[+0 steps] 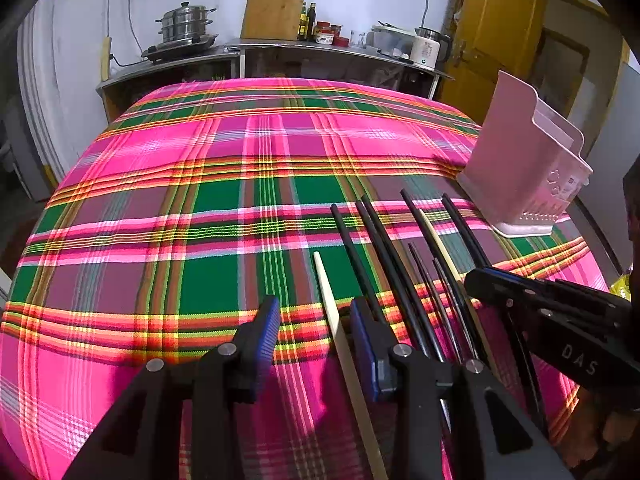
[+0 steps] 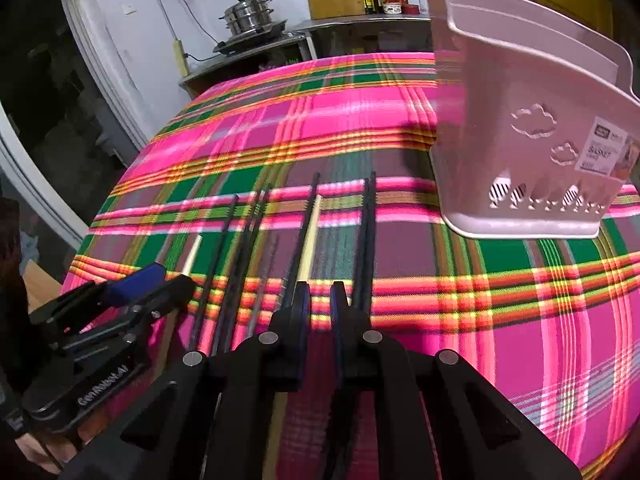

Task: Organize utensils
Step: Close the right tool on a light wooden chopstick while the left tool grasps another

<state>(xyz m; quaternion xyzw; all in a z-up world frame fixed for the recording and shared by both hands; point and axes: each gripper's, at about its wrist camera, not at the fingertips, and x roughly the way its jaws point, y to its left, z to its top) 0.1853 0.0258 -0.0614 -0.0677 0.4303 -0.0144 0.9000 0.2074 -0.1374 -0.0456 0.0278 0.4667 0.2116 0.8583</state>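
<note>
Loads of bare plaid tablecloth (image 1: 168, 208) is seen on the side of the chopstick row away from the pink utensil basket (image 1: 524, 176), running out to the cloth's far edge, with a kitchen counter (image 1: 280, 50) behind it. The basket's own side is tighter — the basket is parked close to the cloth's edge there, just past the tips of the outermost sticks.

The chopsticks are laid roughly parallel on the cloth, tips pointing away from the cameras. A pale chopstick (image 1: 326, 292) is the one furthest from the basket, and it's framed between the blue-padded fingers of the left gripper (image 1: 314, 314). Those fingers are spread wide, with nothing pinched; the stick is left lying on the cloth.

The black chopsticks (image 1: 380, 248) are bunched between the pale one and the basket, and a second pale chopstick (image 2: 310, 236) is mixed in among them. The right gripper (image 2: 320, 294) is set low over that bunch, its fingers drawn nearly together with a thin gap visible — whether a stick is actually clamped can't be told.

The basket is stood upright on the cloth; its inside isn't shown from either angle.
</note>
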